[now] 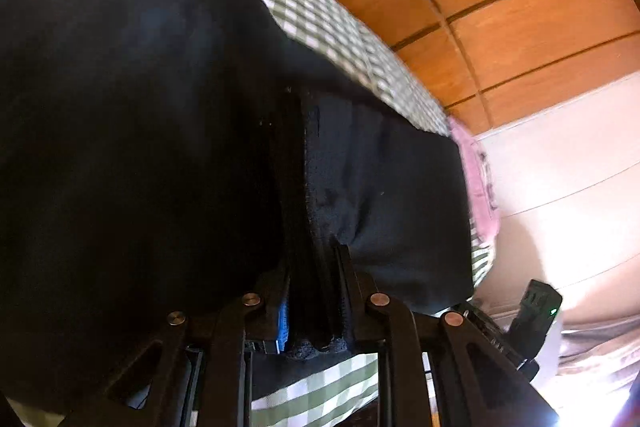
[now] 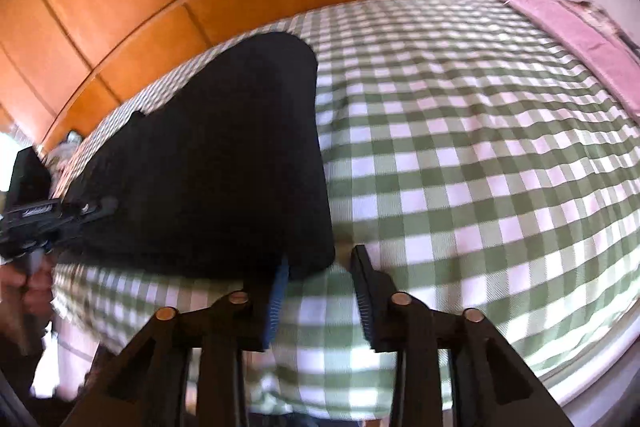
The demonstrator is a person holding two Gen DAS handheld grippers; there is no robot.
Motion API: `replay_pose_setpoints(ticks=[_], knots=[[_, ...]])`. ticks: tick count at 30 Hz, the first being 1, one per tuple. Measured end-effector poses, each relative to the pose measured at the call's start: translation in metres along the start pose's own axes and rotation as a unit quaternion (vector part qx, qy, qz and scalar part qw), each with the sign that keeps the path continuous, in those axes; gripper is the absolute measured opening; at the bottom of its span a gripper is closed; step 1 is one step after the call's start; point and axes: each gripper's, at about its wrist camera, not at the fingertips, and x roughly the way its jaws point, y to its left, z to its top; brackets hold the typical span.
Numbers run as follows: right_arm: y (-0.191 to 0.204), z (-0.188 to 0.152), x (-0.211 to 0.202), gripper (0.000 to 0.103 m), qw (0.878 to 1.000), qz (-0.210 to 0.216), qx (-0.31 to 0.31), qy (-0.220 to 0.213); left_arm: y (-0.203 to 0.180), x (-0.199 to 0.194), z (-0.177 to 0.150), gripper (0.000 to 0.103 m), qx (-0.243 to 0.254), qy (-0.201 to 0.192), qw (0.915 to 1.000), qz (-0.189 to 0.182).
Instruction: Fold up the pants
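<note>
The left gripper [image 1: 316, 291] is clamped on a bunched edge of the black pants [image 1: 140, 131], which spread ahead of it over the green checked cloth [image 1: 316, 11], while the right gripper [image 2: 320, 291] stands with fingers apart, the pants' corner just ahead-left of it.
</note>
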Motion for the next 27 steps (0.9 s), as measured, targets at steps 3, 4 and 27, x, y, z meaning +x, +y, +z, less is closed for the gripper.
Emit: replay_pose_setpoints(ticks=[3, 4, 27], knots=[[-0.012, 0.000, -0.021, 0.050, 0.999, 0.034, 0.000, 0.013, -0.003, -0.003, -0.001, 0.019, 0.017, -0.003, 0.9998, 0.009], [-0.016, 0.003, -0.029, 0.052, 0.999, 0.044, 0.006, 0.010, -0.005, -0.007, -0.006, 0.019, 0.024, -0.007, 0.9996, 0.012], [0.015, 0.126, 0.076, 0.059, 0.996, 0.004, 0.081, -0.027, -0.050, -0.015, -0.039, 0.025, 0.099, -0.052, 0.9891, 0.095]])
